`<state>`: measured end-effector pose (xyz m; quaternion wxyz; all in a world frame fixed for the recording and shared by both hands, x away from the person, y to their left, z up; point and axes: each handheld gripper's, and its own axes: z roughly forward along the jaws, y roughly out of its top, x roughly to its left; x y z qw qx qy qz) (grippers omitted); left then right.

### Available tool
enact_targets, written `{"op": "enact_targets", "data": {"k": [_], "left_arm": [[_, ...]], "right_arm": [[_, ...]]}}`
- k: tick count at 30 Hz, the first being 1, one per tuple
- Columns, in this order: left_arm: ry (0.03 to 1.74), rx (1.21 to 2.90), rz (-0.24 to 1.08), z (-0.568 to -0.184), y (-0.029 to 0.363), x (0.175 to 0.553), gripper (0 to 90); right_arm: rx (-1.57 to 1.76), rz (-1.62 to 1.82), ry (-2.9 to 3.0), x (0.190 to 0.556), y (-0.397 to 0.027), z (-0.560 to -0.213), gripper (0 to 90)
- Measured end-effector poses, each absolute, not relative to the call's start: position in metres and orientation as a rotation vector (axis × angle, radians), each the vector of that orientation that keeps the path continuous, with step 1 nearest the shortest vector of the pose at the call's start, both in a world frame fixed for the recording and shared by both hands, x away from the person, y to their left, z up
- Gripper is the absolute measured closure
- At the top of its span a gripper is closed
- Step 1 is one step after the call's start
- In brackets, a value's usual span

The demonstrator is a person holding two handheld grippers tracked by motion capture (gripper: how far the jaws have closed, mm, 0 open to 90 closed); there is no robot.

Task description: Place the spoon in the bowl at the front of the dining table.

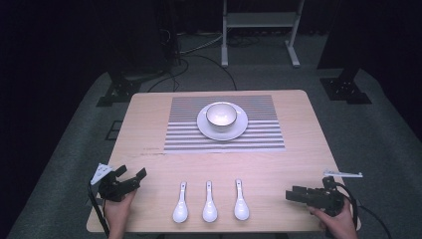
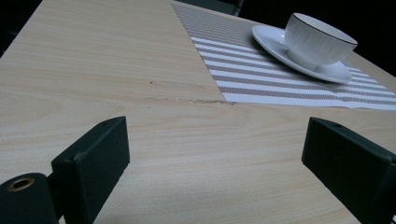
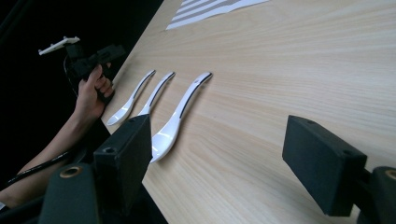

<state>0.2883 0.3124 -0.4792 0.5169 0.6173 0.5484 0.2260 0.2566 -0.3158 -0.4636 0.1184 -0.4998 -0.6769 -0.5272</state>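
Observation:
Three white spoons lie side by side near the table's front edge: the left spoon, the middle spoon and the right spoon. A white bowl stands on a white saucer on a striped placemat. My left gripper rests at the front left, open and holding nothing, pointing toward the placemat and bowl. At the front right my right gripper is open and faces the spoons; its jaws stand wide apart over bare wood.
The wooden table has bare wood between the placemat and the spoons. A white frame stand and dark stand bases sit on the grey floor behind the table. Cables trail from both grippers off the front edge.

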Motion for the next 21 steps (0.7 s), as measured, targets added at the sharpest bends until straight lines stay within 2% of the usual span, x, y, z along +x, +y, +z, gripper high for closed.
{"op": "enact_targets", "data": {"k": [21], "left_arm": [[1.328,1.478,0.524,-0.48,0.313,0.29,6.2]], "right_arm": [[-1.255,-1.374,-2.052,0.285,-0.231,-0.437,24.2]]}}
